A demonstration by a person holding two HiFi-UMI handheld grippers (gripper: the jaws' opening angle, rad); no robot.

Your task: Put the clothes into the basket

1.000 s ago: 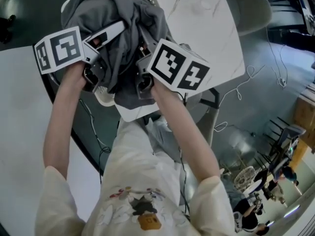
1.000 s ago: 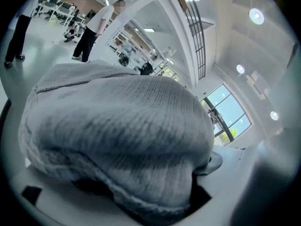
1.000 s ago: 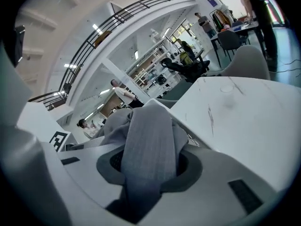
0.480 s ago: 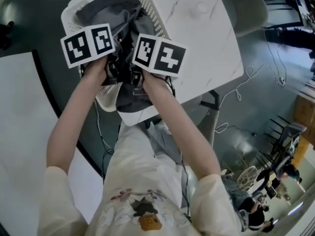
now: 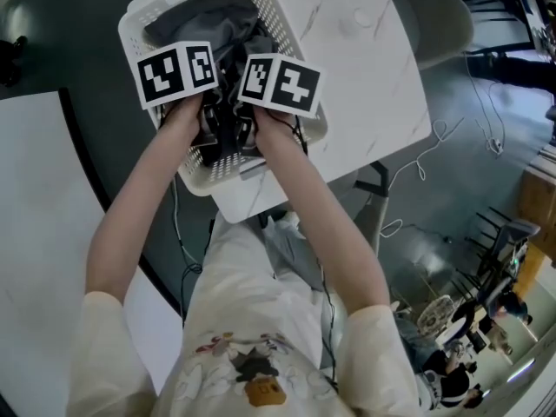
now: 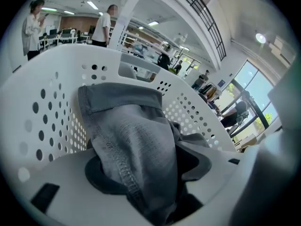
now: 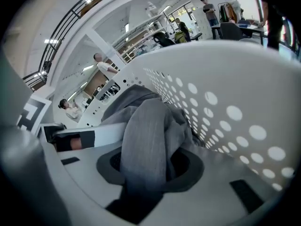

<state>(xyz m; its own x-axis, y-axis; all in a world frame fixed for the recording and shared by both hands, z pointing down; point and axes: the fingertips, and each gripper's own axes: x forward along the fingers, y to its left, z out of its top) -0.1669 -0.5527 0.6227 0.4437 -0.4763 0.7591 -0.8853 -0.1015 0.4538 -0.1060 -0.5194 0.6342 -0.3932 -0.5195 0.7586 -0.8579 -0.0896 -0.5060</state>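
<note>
A white perforated basket (image 5: 132, 33) stands on the white marble table (image 5: 356, 50). A grey garment (image 5: 204, 16) lies bunched inside it. Both marker cubes sit over the basket's near half, and the jaws below them are hidden in the head view. In the left gripper view my left gripper (image 6: 155, 206) is shut on a seamed fold of the garment (image 6: 136, 145), low inside the basket (image 6: 56, 102). My right gripper (image 7: 141, 192) pinches another grey fold (image 7: 150, 135) beside the basket wall (image 7: 244, 102); its jaws are opening with the cloth still between them.
The basket sits near the table's left front corner, over its edge. A grey chair (image 5: 434, 16) stands beyond the table at the right. Cables (image 5: 434, 155) trail on the dark floor. A white surface (image 5: 35, 233) fills the left side.
Both grippers have come down from above the basket into it, taking the grey garment along. The garment, which covered the basket, now lies inside it. The cubes have drawn closer together.
</note>
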